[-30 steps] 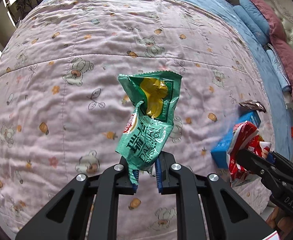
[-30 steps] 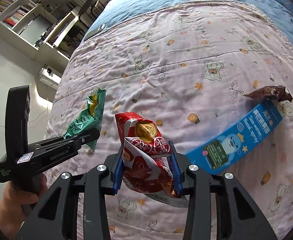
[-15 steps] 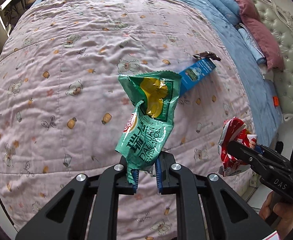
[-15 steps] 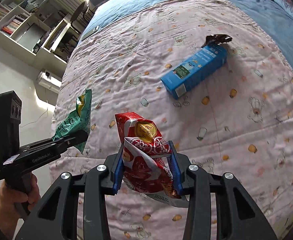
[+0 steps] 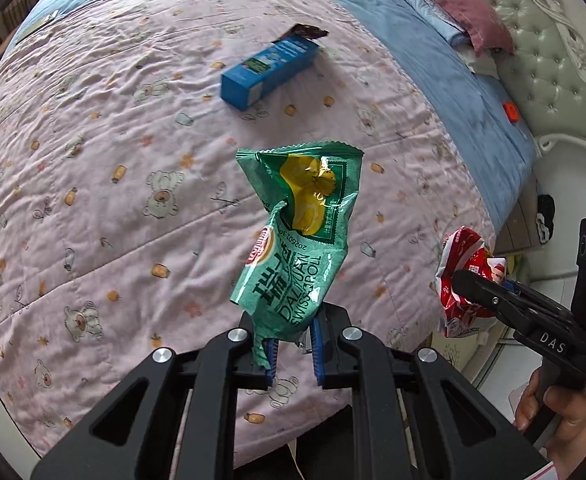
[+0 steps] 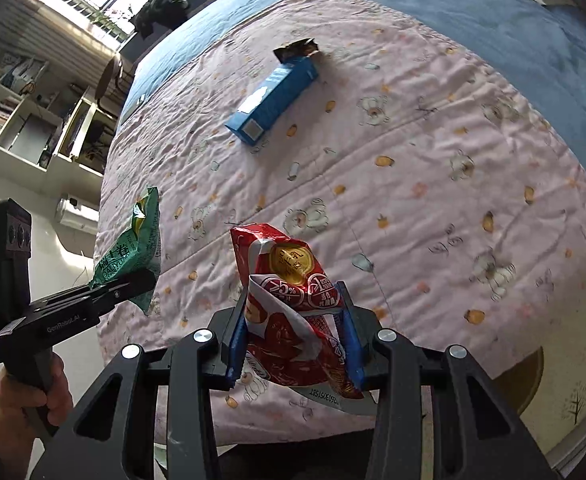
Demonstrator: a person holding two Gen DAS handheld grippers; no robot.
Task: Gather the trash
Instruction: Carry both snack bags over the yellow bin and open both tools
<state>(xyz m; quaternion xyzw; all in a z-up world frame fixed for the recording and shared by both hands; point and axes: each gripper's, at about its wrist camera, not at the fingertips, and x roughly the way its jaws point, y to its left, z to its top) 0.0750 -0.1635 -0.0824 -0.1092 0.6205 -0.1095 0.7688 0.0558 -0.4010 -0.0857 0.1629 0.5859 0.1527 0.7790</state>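
Observation:
My left gripper is shut on a green snack wrapper and holds it upright above the pink quilt's near edge; the wrapper also shows in the right wrist view. My right gripper is shut on a red snack wrapper, which also shows at the right of the left wrist view. A blue carton lies flat on the quilt farther off, with a dark brown wrapper touching its far end. Both show in the right wrist view: the carton and the brown wrapper.
The pink patterned quilt covers a bed with a blue sheet, pillows and a tufted headboard at the right. White shelves stand beyond the bed. A round container's rim shows below the bed edge.
Both grippers have pulled back and risen from the bed with their wrappers still held. The blue carton and brown wrapper now lie farther away, and the bed's near edge has come into view.

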